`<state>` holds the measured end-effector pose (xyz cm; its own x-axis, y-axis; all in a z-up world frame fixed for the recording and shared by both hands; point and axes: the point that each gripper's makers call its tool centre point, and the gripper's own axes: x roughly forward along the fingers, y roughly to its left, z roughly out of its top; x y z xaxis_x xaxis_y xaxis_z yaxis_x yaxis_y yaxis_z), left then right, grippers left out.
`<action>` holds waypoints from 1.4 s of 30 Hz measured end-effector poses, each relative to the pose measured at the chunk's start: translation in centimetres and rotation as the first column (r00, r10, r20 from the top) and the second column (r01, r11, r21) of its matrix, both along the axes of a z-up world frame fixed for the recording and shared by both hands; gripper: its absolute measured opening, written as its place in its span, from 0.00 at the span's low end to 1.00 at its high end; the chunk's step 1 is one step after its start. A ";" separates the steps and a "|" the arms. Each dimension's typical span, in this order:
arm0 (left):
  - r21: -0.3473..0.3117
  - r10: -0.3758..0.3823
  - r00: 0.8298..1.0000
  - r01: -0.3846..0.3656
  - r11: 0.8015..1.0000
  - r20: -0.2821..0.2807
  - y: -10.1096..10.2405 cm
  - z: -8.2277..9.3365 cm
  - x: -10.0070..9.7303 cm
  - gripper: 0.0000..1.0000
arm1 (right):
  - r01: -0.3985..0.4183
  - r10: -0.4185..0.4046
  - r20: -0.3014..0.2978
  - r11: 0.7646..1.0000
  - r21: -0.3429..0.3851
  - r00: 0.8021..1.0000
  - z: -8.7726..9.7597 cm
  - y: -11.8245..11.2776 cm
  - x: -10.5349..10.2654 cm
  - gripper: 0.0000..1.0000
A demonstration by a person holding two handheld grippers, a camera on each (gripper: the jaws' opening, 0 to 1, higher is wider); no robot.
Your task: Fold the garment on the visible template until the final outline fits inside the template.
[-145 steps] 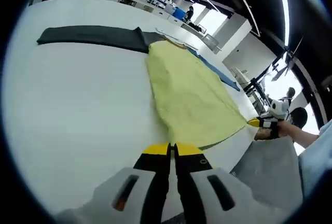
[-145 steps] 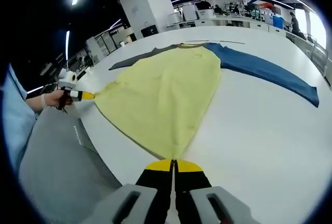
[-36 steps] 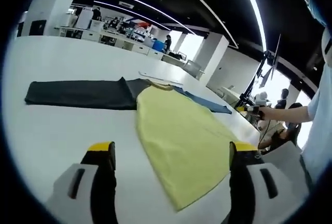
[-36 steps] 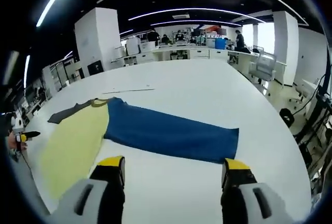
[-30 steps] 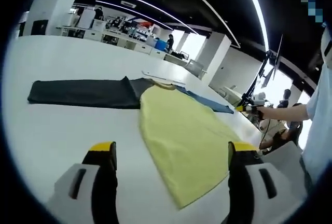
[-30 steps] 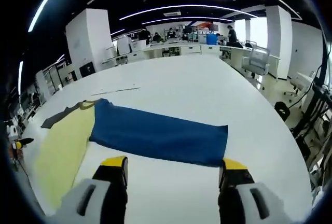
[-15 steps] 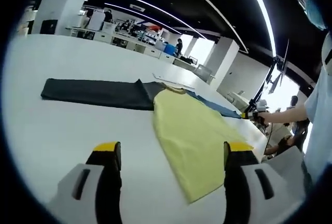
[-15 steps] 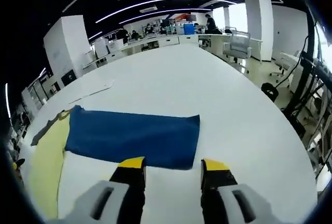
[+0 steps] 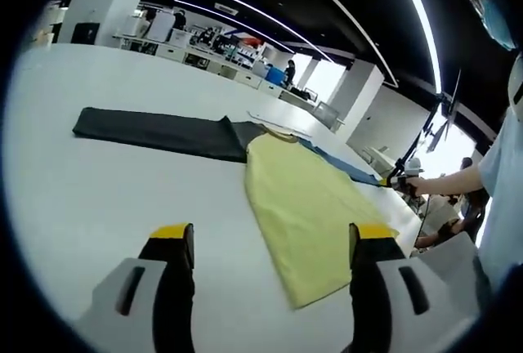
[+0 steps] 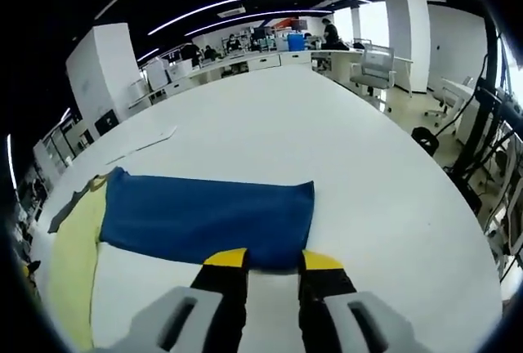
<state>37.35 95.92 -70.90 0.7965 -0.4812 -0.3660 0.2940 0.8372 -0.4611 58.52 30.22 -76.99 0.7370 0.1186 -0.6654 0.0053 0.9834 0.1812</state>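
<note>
Two grippers noted: our left gripper [image 9: 265, 234] hangs wide open over the white surface [image 9: 98, 198], holding nothing. Our right gripper [image 10: 272, 258] is nearly closed at the blue sleeve [image 10: 204, 218] edge of the yellow garment [image 9: 306, 206]; we cannot tell whether it grips.

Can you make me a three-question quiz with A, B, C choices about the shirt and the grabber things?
1. Where does the blue sleeve lie? A on the white table B on a chair C on the floor
2. What colour is the shirt's middle? A red B yellow C green
3. How are the left gripper's jaws? A shut tight B wide apart C holding cloth

Answers: 1 A, it spreads flat on the tabletop. 2 B, the body is pale yellow. 3 B, the yellow tips stand far apart with nothing between them.
</note>
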 end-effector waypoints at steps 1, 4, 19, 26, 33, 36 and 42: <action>-0.006 0.002 1.000 -0.002 1.000 0.000 0.0 0.0 0.0 0.75 | 0.000 0.000 0.000 1.000 -0.002 1.000 0.0 0.0 -0.1 0.18; -0.013 0.001 1.000 -0.001 1.000 0.002 -0.2 0.0 -0.1 0.74 | 0.004 -0.004 0.002 1.000 -0.015 1.000 0.2 0.0 -0.2 0.14; -0.029 -0.014 1.000 0.014 0.999 -0.005 -1.1 -0.4 -0.3 0.70 | -0.029 0.029 0.001 0.996 -0.090 1.000 1.3 0.6 -0.3 0.00; -0.052 -0.009 1.000 0.010 0.999 0.012 -1.2 0.1 -0.1 0.70 | -0.099 0.102 0.045 0.992 -0.079 0.994 3.3 3.3 0.8 0.00; -0.055 -0.016 0.999 0.017 0.998 0.027 -1.6 0.5 -0.3 0.68 | -0.178 0.181 0.092 0.983 -0.037 0.979 5.8 7.6 1.7 0.00; -0.071 -0.002 0.999 0.005 0.997 0.043 -1.6 1.0 -0.2 0.68 | -0.206 0.207 0.115 0.978 -0.014 0.972 6.9 9.4 2.2 0.00; -0.084 0.024 0.997 -0.017 0.996 0.077 -1.6 2.2 -0.3 0.67 | -0.274 0.266 0.153 0.961 0.034 0.952 8.2 13.4 3.3 0.00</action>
